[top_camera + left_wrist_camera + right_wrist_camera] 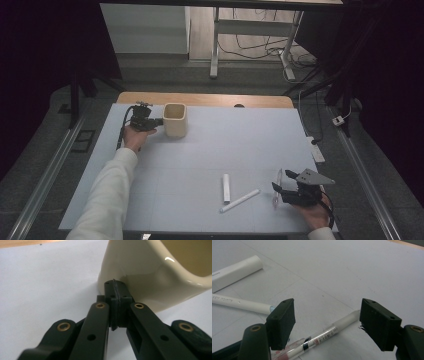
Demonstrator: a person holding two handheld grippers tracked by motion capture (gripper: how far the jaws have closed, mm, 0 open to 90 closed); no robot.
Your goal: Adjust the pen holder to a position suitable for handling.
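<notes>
Left gripper (159, 121) closed at cup, right gripper (281, 185) open over pen.
Left: jaws pressed together, tips against the side of the cream cup (175, 120) at the table's far left. Centre: two white tubes (226, 187) lying flat. Right: jaws apart, frosted pen (329, 332) on the table between them, untouched.

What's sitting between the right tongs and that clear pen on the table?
Nothing visible. The right tongs stand open with the clear pen lying flat on the table between their jaws, not yet touched. The two white pens lie off to one side, clear of the jaws.
</notes>
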